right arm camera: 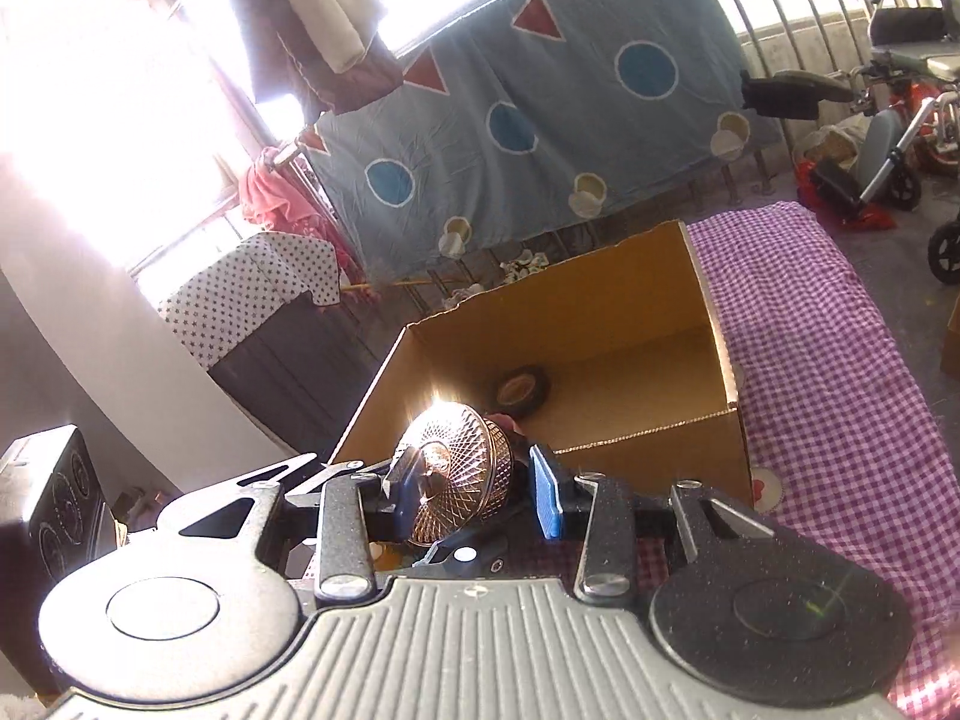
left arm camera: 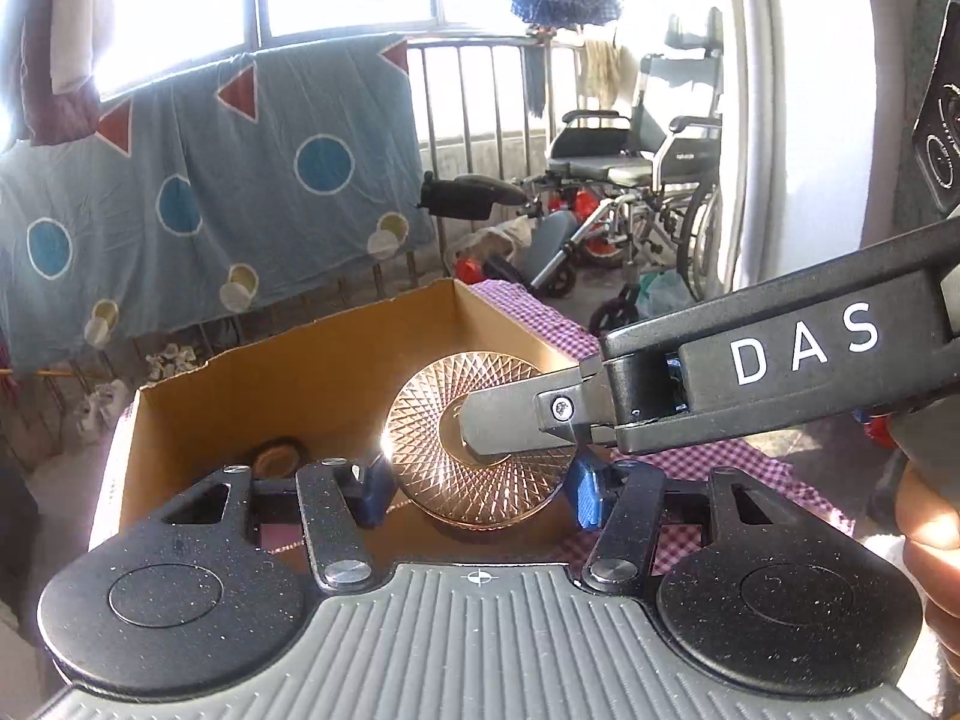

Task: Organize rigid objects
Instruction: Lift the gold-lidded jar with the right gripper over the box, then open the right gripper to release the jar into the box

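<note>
A round copper tin (left arm camera: pixel 480 438) with a cross-hatched lid hangs over the near side of an open cardboard box (left arm camera: pixel 300 372). My left gripper (left arm camera: pixel 480 495) is shut on the tin, its blue pads (left arm camera: pixel 375 492) against the tin's round wall. From the right, my right gripper (left arm camera: pixel 480 429) clamps the same tin, one finger flat across the lid; the other is hidden beneath. In the right wrist view the tin (right arm camera: pixel 462 480) lies tilted in my right gripper (right arm camera: pixel 471 483), lid against the left finger. A dark round object (right arm camera: pixel 519 390) lies on the box (right arm camera: pixel 600 312) floor.
The box stands on a table under a purple checked cloth (right arm camera: pixel 840 360). Behind it a blue patterned sheet (left arm camera: pixel 210 192) hangs over a railing. A wheelchair (left arm camera: pixel 648 180) and clutter stand at the far right. A person's hand (left arm camera: pixel 930 540) shows at the right edge.
</note>
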Action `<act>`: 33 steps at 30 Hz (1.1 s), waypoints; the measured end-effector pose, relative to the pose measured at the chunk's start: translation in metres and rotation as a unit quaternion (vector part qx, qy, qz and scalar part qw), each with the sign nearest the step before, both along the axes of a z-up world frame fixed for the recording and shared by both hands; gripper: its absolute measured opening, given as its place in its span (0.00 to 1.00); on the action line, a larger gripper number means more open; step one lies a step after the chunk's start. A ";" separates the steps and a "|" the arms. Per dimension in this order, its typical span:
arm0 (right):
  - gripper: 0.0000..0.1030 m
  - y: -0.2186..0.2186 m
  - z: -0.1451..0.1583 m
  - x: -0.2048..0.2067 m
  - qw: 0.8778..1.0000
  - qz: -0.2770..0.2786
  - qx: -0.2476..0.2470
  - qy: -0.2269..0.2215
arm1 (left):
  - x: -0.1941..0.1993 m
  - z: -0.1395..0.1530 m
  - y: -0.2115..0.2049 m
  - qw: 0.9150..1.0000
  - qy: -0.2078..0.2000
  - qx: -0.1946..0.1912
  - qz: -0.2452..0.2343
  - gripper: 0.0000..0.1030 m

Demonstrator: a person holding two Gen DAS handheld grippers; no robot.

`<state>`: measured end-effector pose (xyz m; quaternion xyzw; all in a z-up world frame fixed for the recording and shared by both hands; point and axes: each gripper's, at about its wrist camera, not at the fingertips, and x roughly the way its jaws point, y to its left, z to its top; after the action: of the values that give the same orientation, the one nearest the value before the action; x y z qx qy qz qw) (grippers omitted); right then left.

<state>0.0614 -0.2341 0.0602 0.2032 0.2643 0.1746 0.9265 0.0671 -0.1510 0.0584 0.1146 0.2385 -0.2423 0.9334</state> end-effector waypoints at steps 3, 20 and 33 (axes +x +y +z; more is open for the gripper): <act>0.40 -0.004 0.015 0.038 1.000 0.022 -0.002 0.002 | 0.032 0.014 -0.001 1.000 0.008 0.005 0.022 0.54; 0.41 -0.028 -0.060 0.264 0.975 0.069 -0.014 0.210 | 0.208 -0.057 0.002 0.960 0.247 0.025 0.128 0.54; 0.41 -0.010 -0.079 0.293 0.970 0.067 -0.047 0.228 | 0.230 -0.070 0.008 0.942 0.299 0.017 0.150 0.64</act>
<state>0.3544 -0.2442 -0.0187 0.1758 0.4898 0.1722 0.8364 0.2971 -0.1425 -0.0111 0.0158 0.5251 -0.1183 0.8426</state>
